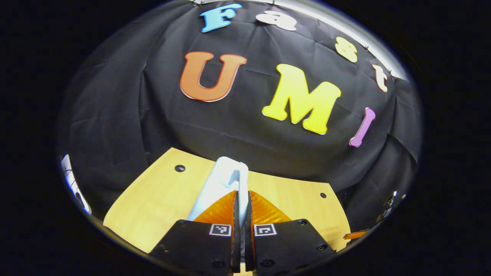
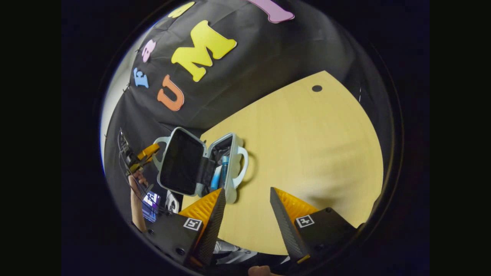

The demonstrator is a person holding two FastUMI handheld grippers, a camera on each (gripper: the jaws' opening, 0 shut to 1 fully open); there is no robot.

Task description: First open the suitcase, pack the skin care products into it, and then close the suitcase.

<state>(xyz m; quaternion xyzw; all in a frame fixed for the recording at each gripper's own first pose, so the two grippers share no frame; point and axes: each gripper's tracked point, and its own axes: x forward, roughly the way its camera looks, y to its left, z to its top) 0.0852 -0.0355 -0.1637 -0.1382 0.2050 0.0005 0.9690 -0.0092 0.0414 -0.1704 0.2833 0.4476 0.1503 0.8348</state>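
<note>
A small pale blue suitcase (image 2: pixel 232 180) stands open at the left edge of the wooden table (image 2: pixel 307 145). Its black-lined lid (image 2: pixel 180 161) is raised. Blue skin care tubes (image 2: pixel 224 165) lie in the base. In the right gripper view my left gripper (image 2: pixel 147 153) holds the lid by its handle from beyond the table edge. In the left gripper view my left gripper (image 1: pixel 241 193) is shut on the pale lid's edge (image 1: pixel 222 180). My right gripper (image 2: pixel 247 189) stands open just right of the case, with nothing between its fingers.
A person's forearm (image 2: pixel 135 207) shows behind the left gripper, off the table's left edge. The tabletop (image 1: pixel 153 199) has small dark holes (image 2: pixel 317 88) near its far corners. Black cloth walls close in behind and at the sides.
</note>
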